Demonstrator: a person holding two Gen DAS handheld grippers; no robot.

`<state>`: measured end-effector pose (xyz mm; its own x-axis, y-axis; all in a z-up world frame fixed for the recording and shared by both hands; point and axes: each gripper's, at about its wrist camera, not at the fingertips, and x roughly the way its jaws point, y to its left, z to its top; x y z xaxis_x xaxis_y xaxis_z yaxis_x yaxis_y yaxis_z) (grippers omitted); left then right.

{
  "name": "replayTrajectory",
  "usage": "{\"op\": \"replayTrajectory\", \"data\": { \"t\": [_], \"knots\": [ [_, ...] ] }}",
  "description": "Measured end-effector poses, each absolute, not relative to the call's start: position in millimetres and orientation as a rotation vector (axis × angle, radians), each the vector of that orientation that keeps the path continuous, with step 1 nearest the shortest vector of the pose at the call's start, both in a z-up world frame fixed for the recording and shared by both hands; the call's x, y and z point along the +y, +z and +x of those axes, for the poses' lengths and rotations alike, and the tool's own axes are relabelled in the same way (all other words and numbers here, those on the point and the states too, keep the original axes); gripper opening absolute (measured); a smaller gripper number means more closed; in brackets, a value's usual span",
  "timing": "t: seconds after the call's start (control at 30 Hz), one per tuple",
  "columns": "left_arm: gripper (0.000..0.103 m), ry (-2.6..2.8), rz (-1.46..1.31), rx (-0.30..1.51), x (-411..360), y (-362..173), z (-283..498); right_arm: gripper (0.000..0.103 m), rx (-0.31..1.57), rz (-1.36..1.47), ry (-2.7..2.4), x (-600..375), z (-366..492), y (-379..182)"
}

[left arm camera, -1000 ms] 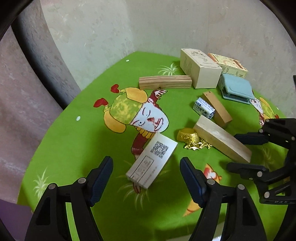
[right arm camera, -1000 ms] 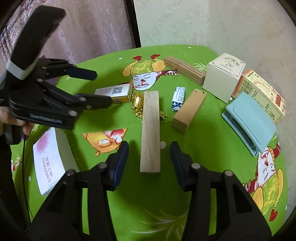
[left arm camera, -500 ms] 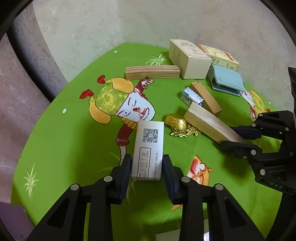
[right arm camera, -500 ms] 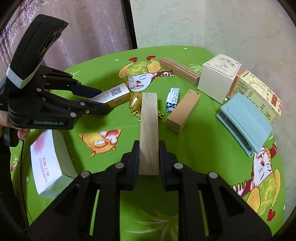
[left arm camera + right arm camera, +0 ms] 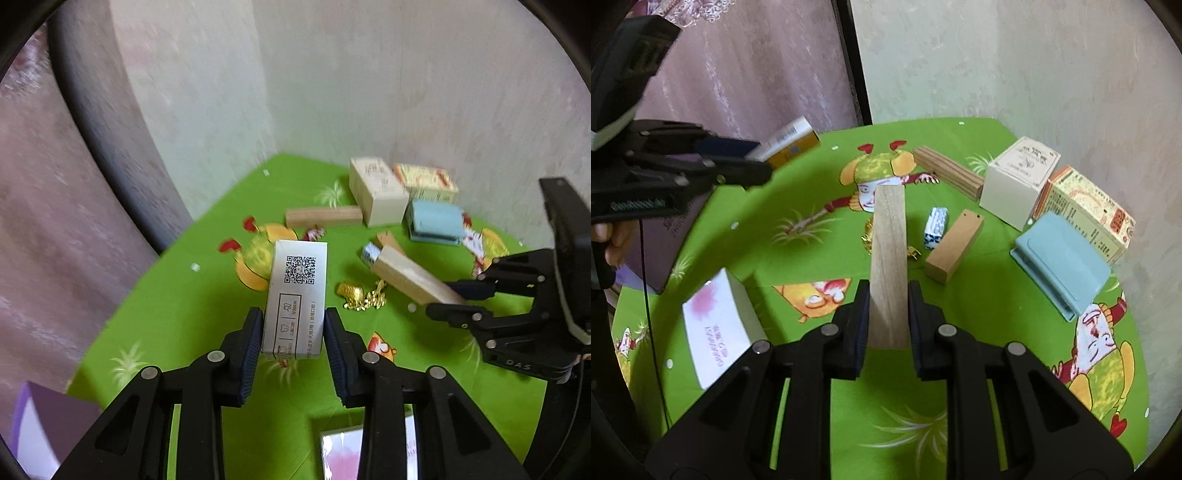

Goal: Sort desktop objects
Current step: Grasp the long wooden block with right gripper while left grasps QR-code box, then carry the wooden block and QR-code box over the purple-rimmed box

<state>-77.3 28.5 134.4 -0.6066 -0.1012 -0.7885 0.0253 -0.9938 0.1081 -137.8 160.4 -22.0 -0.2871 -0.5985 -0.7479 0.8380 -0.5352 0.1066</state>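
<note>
My left gripper is shut on a white box with a QR code and holds it lifted above the green tablecloth. In the right wrist view the same box sticks out of the left gripper at upper left. My right gripper is shut on a long pale wooden block and holds it raised off the cloth. The block and the right gripper also show in the left wrist view.
On the cloth lie a striped wooden block, a smaller wooden block, a blue-white packet, gold foil pieces, a cream box, a patterned box, a light-blue case and a pink-white box.
Both grippers closed on their objects and have lifted them: the QR box rose off the cloth in the left gripper, the pale block rose in the right.
</note>
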Motion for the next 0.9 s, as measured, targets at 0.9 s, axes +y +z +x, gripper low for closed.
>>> {"op": "replayTrajectory", "data": {
  "t": [0.9],
  "knots": [
    [0.034, -2.561, 0.707, 0.154, -70, 237, 96, 0.022, 0.361, 0.805, -1.81, 128, -75, 34]
  ]
}}
